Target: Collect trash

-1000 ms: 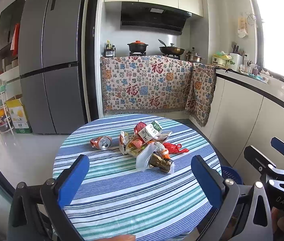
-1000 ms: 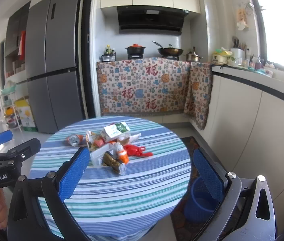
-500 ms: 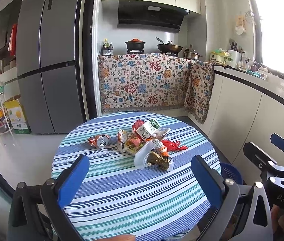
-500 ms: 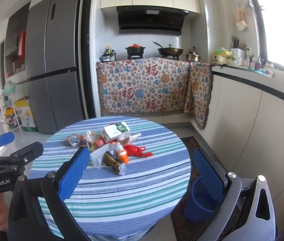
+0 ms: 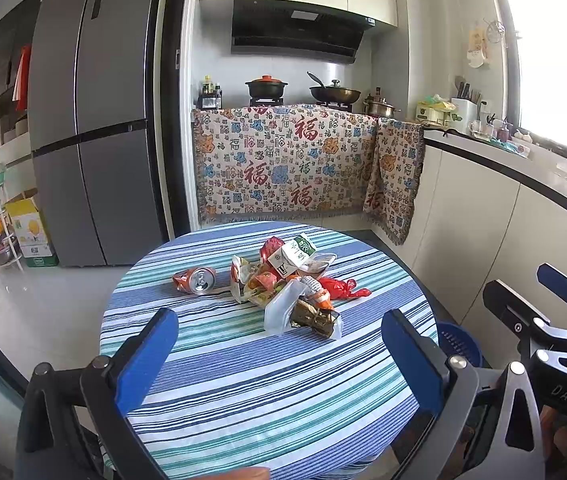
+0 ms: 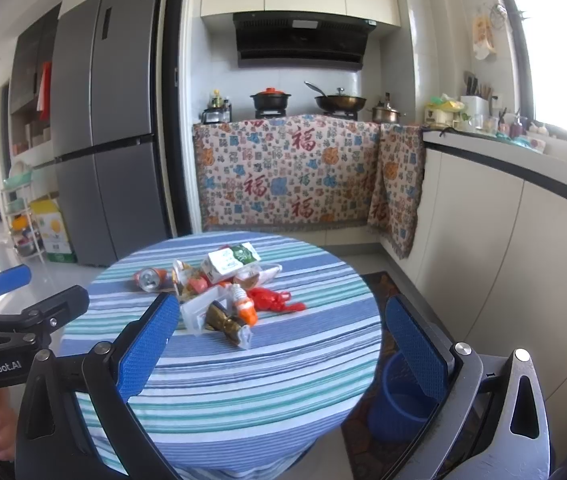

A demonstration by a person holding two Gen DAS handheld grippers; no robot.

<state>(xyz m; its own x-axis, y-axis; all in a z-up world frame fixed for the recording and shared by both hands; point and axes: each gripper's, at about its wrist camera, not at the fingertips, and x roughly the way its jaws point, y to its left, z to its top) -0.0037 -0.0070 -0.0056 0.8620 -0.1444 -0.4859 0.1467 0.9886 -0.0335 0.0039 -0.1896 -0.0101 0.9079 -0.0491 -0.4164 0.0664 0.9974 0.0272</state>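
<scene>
Hovering at near edge of round table w/ blue, teal and white striped cloth (image 5: 267, 380): left gripper w/ blue pads (image 5: 279, 354), jaws spread wide, gripping nothing. Likewise right gripper w/ blue pads (image 6: 283, 350), fully apart, empty, hanging above table's near edge.

Lying near table centre: heap of mixed trash (image 5: 295, 280) – white-green milk carton (image 5: 292, 254) topping it, red plastic wrapper (image 5: 343, 287) trailing off right side of heap, clear plastic bag w/ brownish contents (image 5: 303, 316) at heap's near side. Resting just left of heap, slightly apart: crushed orange drink can (image 5: 195, 280), open end facing camera.

Standing on floor at table's right, partly tucked under cloth edge: round blue plastic bin (image 6: 401, 400). Contents not discernible.
</scene>
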